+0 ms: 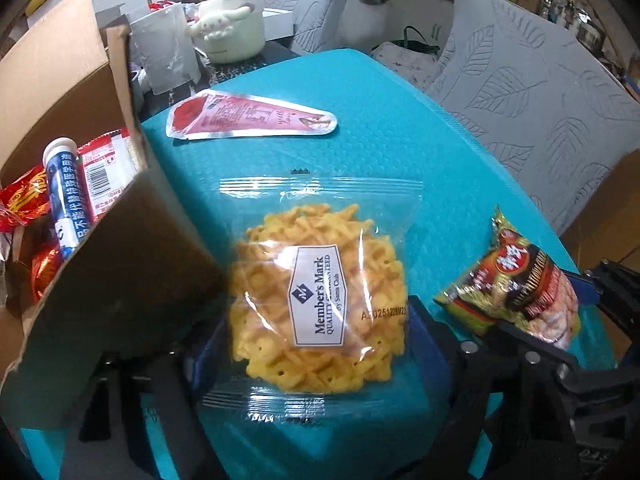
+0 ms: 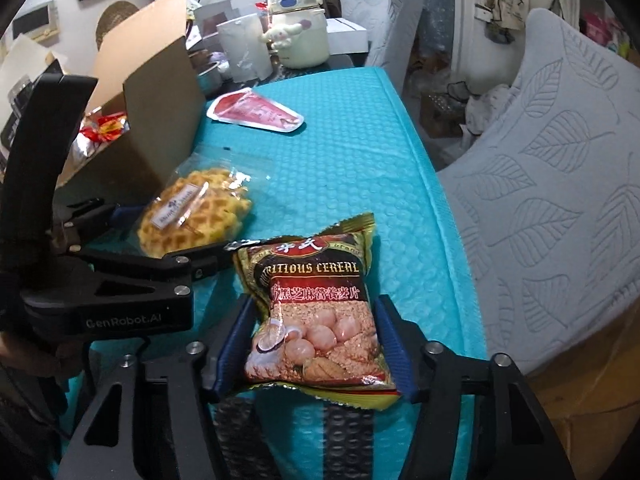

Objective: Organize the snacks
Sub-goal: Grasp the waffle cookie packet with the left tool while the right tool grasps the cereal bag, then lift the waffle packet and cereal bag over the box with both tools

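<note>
A clear bag with a yellow waffle (image 1: 320, 304) lies on the teal mat (image 1: 400, 128) between the fingers of my left gripper (image 1: 316, 344), which closes on its sides; it also shows in the right wrist view (image 2: 196, 212). My right gripper (image 2: 316, 344) is shut on a cereal packet (image 2: 316, 320), seen in the left wrist view (image 1: 516, 284) too. A pink cone-shaped packet (image 1: 248, 118) lies farther back on the mat. The open cardboard box (image 1: 120, 248) at the left holds several snacks and a white tube (image 1: 64, 196).
A cream kettle (image 1: 232, 20) and a clear plastic cup (image 1: 168, 48) stand behind the mat. Grey leaf-patterned chairs (image 1: 540, 92) stand at the right beside the table edge. The box's flap (image 2: 164, 128) rises next to the waffle.
</note>
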Motion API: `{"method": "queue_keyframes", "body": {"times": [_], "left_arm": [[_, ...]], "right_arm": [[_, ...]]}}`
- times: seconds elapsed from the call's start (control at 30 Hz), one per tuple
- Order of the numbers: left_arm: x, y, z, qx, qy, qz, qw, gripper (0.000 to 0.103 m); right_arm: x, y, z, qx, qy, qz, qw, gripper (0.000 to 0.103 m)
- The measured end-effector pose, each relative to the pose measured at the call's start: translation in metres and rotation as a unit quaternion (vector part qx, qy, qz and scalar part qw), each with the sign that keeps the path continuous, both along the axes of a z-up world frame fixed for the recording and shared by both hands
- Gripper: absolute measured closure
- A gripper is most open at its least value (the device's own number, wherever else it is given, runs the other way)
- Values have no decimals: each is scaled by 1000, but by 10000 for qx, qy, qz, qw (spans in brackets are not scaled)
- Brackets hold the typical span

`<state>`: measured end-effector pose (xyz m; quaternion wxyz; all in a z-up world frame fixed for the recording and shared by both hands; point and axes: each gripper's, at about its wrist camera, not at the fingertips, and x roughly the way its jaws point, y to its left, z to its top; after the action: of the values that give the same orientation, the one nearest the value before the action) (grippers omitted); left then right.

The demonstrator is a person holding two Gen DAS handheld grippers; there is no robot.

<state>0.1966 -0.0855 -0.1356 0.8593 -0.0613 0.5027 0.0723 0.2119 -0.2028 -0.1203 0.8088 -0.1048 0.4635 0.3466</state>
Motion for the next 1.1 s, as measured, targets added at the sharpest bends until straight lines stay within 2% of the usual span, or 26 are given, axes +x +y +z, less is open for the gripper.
{"method": "queue_keyframes", "body": {"times": [0.17,0.4,0.53,0.87,1.1], "left_arm": [[-26,0,5,-42,34,-118,9999,25],[-64,-1,7,-181,85,-87,9998,25],[-91,4,9,-320,71,85,9994,26],[-156,23,9,-365,67,559,9977,26],[-187,36,7,-386,99,825,9958,26]], "right_arm": [[-14,-2,2,68,25,44,10000,56],[-45,0,4,94,44,223,9997,58],[-69,1,5,198,92,380,9990,60],[-127,20,4,323,153,902,9953,62],[-158,32,3,361,249,1190,9919,62]]}}
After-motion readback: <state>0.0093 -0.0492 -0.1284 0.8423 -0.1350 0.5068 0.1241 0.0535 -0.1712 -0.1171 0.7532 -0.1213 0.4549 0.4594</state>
